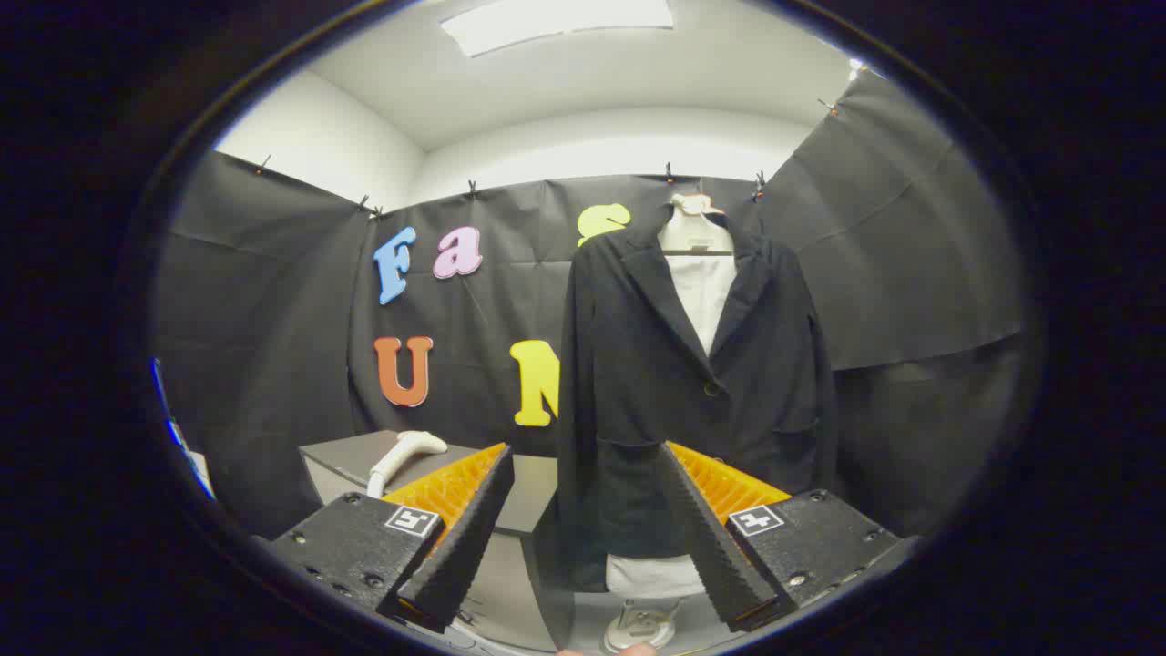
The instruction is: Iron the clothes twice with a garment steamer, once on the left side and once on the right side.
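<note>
Item: garment steamer (404,453) lying unclaimed on the tabletop (537,497), lower left of centre; dark jacket (692,383) hanging at centre right.

The tool (583,524) is hovering with its fingers spread wide and gripping nothing; the steamer's pale handle is showing just beyond the left finger, while the jacket, over a white shirt (703,296) on a mannequin stand, is hanging ahead between and beyond the fingers. Risks as I am judging them: the rounded handle is looking slippery and could be rolling out of a shallow pinch; a tool swinging toward the steamer could be brushing the jacket hem or nudging the stand. The grey tabletop is sitting low at the left against the black cloth wall; a ceiling light panel (556,23) is glowing at the top.
</note>
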